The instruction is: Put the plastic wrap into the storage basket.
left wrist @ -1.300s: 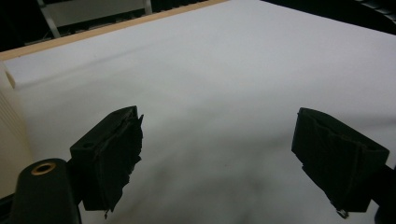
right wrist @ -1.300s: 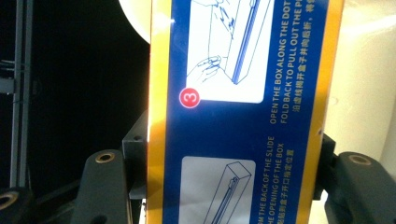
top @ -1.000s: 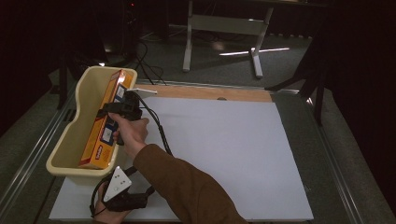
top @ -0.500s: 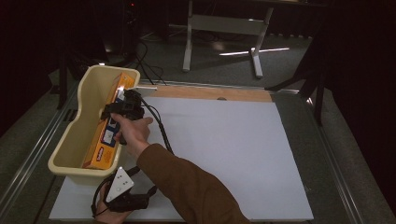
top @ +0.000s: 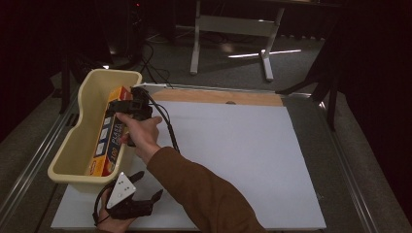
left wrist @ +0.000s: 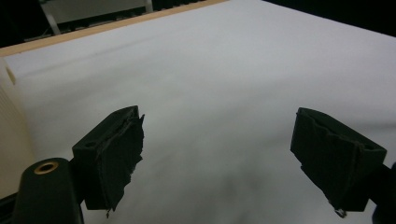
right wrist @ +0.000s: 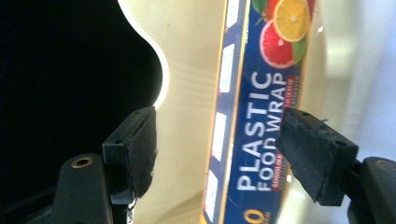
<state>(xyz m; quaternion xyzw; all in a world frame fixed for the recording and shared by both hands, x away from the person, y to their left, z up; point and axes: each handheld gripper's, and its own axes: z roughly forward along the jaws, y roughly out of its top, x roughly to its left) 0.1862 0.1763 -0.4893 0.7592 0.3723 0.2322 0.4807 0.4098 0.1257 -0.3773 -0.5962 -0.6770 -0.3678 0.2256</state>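
Note:
A long box of plastic food wrap (top: 108, 141), blue and orange with fruit printed on it (right wrist: 261, 140), lies lengthwise in a cream plastic tub (top: 80, 104) at the table's left. My right gripper (top: 118, 108) hovers just above the box's far half, open, with its jaws straddling the box (right wrist: 219, 154) and the tub's floor (right wrist: 187, 93) under them. My left gripper (top: 147, 187) rests low on the white sheet (top: 243, 150) near the front edge, just in front of the tub. It is open with nothing between its jaws (left wrist: 217, 158).
The white sheet (left wrist: 224, 70) covers most of the table, with a bare wooden strip (top: 228, 97) along the back. The tub's wall (left wrist: 11, 121) stands close to the left gripper. A metal rail (top: 354, 160) runs along the right side. Table legs (top: 265, 58) stand beyond.
The right hand and its gripper have shifted only slightly over the box in the tub. The left gripper has stayed where it was.

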